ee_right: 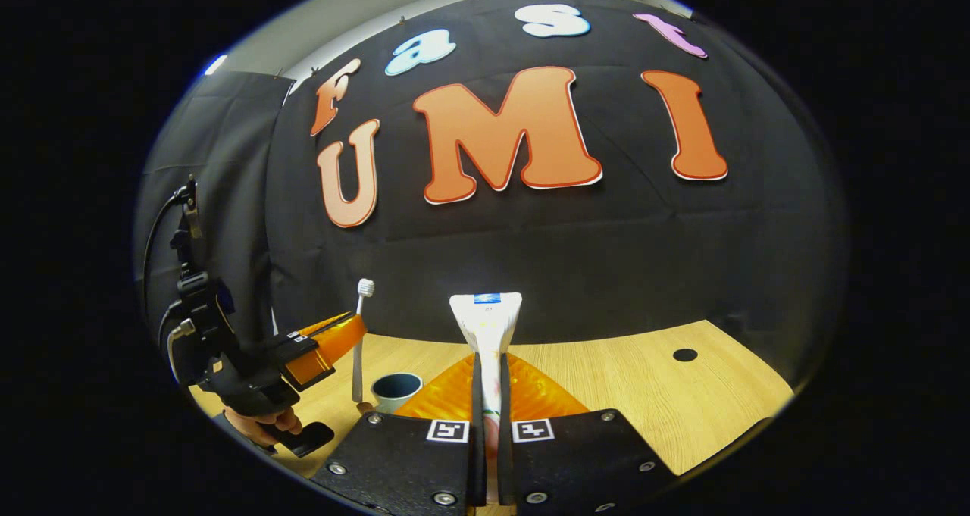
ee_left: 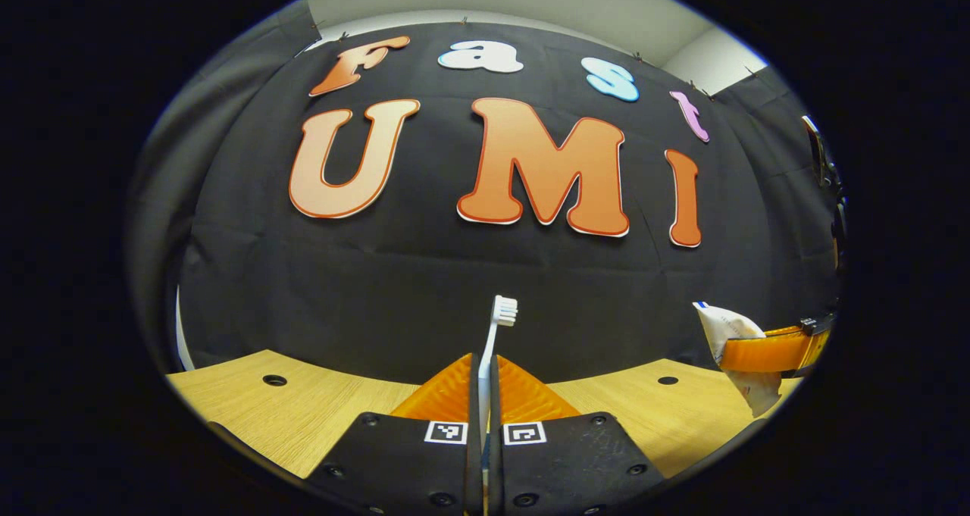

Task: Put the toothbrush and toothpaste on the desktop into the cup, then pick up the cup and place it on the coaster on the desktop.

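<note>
Even overhead light falls in both views, bright on the wooden desktop (ee_right: 621, 372) and weak on the dark cloth wall (ee_left: 424, 273). Fisheye distortion bows the desk edge and darkens the rims. Focus is sharp at centre, with slight glare on the ceiling strip (ee_left: 530, 1).

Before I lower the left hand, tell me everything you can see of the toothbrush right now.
The toothbrush is a slim, pale, plastic-looking stick with a small white bristle head at the top. It stands nearly upright, head up, clamped low on its handle by the left gripper, both fingers pressing on it. In the right gripper view it hangs clear above the wooden desktop, its lower end close beside the cup, left of the rim and not yet inside. Only the fingers touch it.
</note>
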Available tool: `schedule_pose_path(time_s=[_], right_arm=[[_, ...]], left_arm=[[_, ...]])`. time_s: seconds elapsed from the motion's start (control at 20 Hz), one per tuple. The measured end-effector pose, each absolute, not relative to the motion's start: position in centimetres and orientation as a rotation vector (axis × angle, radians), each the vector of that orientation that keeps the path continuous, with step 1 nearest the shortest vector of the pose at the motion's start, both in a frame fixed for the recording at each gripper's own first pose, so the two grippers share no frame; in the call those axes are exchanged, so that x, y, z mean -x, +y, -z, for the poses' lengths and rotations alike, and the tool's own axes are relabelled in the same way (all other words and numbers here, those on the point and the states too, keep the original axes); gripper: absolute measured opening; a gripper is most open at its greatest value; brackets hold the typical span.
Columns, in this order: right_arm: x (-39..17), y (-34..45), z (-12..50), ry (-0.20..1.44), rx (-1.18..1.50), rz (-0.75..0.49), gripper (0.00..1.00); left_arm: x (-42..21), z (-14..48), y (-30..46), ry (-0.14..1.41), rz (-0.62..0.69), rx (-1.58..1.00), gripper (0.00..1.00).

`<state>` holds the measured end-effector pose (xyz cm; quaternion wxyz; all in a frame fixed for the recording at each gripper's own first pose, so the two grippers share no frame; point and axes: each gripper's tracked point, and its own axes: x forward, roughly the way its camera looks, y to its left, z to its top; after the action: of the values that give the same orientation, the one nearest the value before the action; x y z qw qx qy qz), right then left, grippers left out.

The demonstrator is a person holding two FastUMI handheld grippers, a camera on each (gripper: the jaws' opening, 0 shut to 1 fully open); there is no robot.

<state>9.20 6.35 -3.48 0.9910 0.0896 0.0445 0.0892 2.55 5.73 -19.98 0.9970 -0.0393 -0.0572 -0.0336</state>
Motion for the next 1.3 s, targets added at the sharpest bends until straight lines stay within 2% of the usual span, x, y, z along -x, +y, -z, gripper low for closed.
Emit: schedule_pose_path(time_s=[0.25, 0.4, 0.85, 1.3], right_arm=[[-10.4, 5.8, 4.2, 0.092, -0.198, -0.162, 0.06], [-10.9, 6.1, 4.6, 0.096, -0.196, -0.168, 0.06], [-12.1, 6.3, 5.9, 0.107, -0.198, -0.189, 0.06], [-12.1, 6.2, 6.1, 0.110, -0.184, -0.178, 0.06]], left_arm=[[-3.6, 18.0, 6.3, -0.215, 0.051, 0.098, 0.03], [-4.3, 17.4, 5.6, -0.253, 0.092, 0.130, 0.03], [-7.0, 18.6, 3.7, -0.259, 0.115, 0.036, 0.03], [-6.4, 16.1, 3.2, -0.346, 0.125, 0.068, 0.03]])
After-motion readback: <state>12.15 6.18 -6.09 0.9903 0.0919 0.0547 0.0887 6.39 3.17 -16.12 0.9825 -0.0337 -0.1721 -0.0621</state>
